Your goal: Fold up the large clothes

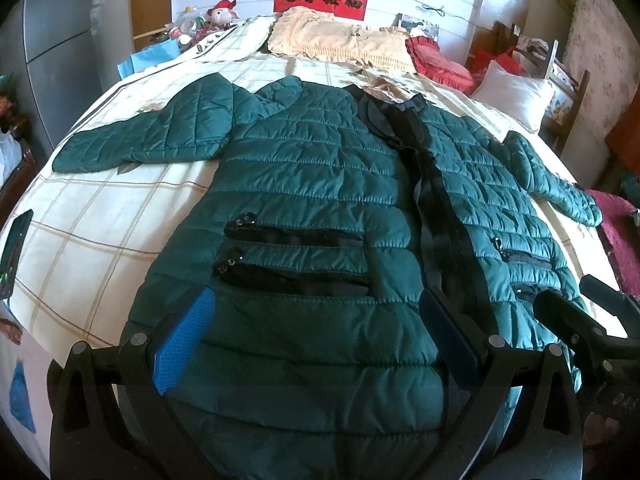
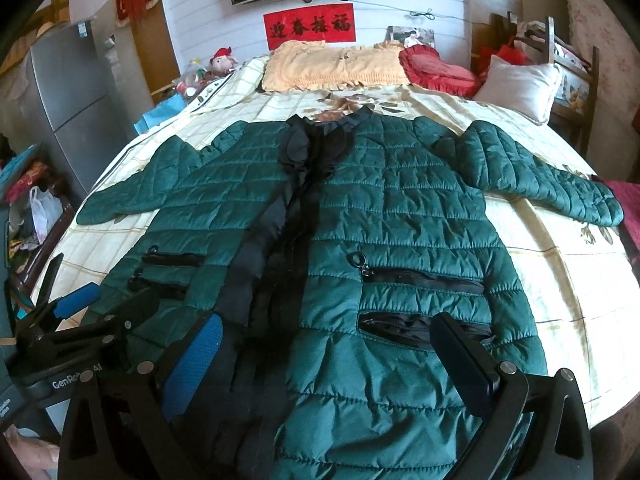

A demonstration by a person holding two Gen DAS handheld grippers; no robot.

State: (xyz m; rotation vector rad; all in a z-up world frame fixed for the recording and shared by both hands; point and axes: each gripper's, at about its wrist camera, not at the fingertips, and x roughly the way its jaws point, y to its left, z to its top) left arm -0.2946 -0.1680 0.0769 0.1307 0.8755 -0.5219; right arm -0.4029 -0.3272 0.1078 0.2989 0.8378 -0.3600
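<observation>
A dark green quilted jacket (image 1: 312, 184) lies flat on the bed, front up, sleeves spread out to both sides, black zipper strip down the middle. It also shows in the right wrist view (image 2: 400, 208). My left gripper (image 1: 316, 320) is open, hovering over the jacket's lower left front near the hem. My right gripper (image 2: 328, 344) is open over the lower right front by the zip pockets. The right gripper shows at the edge of the left wrist view (image 1: 568, 320). The left gripper shows in the right wrist view (image 2: 76, 300).
The bed (image 1: 100, 216) has a cream checked sheet. Pillows (image 1: 340, 40) and a red cushion (image 1: 436, 60) lie at the head. A white pillow (image 2: 520, 84) leans on a chair at the right. A phone (image 1: 16, 248) lies at the left bed edge. A fridge (image 2: 68, 100) stands left.
</observation>
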